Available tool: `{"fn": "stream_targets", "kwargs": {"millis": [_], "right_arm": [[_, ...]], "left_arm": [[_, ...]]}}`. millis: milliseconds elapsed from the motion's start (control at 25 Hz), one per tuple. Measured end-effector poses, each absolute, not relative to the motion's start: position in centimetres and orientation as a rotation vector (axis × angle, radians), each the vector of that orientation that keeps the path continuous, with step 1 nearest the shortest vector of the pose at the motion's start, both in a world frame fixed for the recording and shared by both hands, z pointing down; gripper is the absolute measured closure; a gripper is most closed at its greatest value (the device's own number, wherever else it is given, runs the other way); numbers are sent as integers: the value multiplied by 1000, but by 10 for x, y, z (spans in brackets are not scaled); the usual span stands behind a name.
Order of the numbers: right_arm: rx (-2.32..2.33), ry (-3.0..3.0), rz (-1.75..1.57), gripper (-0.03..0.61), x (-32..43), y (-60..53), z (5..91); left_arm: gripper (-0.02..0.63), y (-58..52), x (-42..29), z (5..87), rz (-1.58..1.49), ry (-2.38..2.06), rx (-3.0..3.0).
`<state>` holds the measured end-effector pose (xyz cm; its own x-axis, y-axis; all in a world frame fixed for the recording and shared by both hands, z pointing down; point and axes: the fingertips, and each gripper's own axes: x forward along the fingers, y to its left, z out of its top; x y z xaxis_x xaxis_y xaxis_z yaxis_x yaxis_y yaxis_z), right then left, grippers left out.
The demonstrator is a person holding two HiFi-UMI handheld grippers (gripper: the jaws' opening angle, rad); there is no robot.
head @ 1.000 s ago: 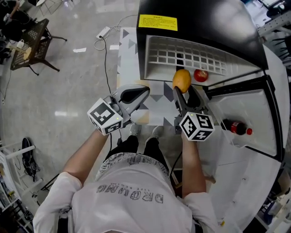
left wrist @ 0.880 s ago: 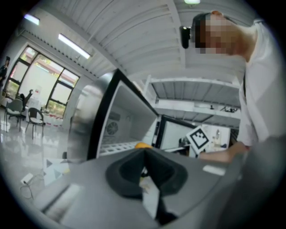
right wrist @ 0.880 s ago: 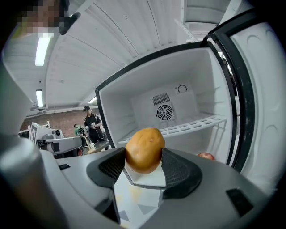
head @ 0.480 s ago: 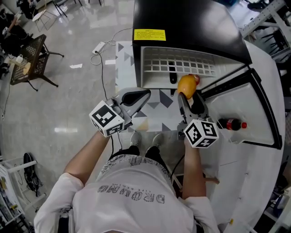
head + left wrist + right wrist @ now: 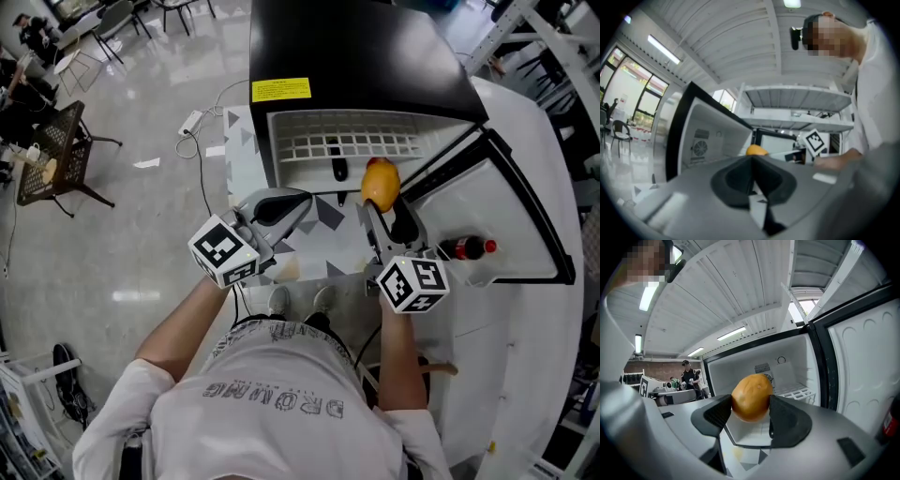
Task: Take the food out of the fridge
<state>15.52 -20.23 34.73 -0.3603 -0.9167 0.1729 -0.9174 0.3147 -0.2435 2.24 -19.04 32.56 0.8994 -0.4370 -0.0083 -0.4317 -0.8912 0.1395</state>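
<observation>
Right gripper point(image 5: 749, 412): fingers clamped on orange fruit point(image 5: 751, 397), centre frame, before open fridge point(image 5: 356, 66). Left gripper point(image 5: 751, 159): fingers pressed together, empty, lower centre.

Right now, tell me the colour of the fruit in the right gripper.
Orange-yellow, unpatterned. The fruit in the right gripper shows best in the right gripper view.

The fruit point(image 5: 379, 180) sits between the right gripper's point(image 5: 382, 201) jaws, just before the fridge's point(image 5: 356, 47) wire shelf point(image 5: 309, 145). The left gripper point(image 5: 302, 200) lies left of it, and a bottle point(image 5: 466, 248) rests in the open door point(image 5: 511, 202) at right.
</observation>
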Motion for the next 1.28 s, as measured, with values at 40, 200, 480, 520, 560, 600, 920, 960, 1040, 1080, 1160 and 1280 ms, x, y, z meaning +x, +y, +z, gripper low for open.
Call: {"fn": "stream_targets", "kwargs": {"millis": [40,200,480,520,560,600,920,960,1040,1080,1160,1280], "right_arm": [[1781,-2548,470,324,157,-201,344],[1803,-2562,454,324,164,-197,333],[1811,-2570,442,324,170,-194,325],[1811,-2572,441,324,170,-194,324],[1810,-2573,439,324,171,-194,323],[1809,-2575,437,324,171,-194,322],[1765,-2586,443,324,171,-194,326],[1759,-2588,446,324,171,-193,326],[1746,-2589,453,324,171,-192,329],[1738,-2589,455,324,170,-192,330],[1723,-2589,456,324,170,-191,332],[1710,-2590,456,324,173,-191,333]], "left_arm": [[606,-190,25,324,-58,-666,2934],[606,-191,33,320,-56,-647,2948],[606,-196,44,313,-64,-637,2964],[606,-197,45,313,-67,-638,2963],[606,-197,46,313,-69,-638,2962],[606,-197,47,312,-69,-639,2961],[606,-201,56,312,-72,-649,2959],[606,-201,56,312,-69,-650,2959],[606,-201,58,313,-66,-654,2959],[606,-200,59,313,-64,-656,2959],[606,-200,61,314,-60,-659,2958],[606,-199,64,315,-55,-663,2954]]}}
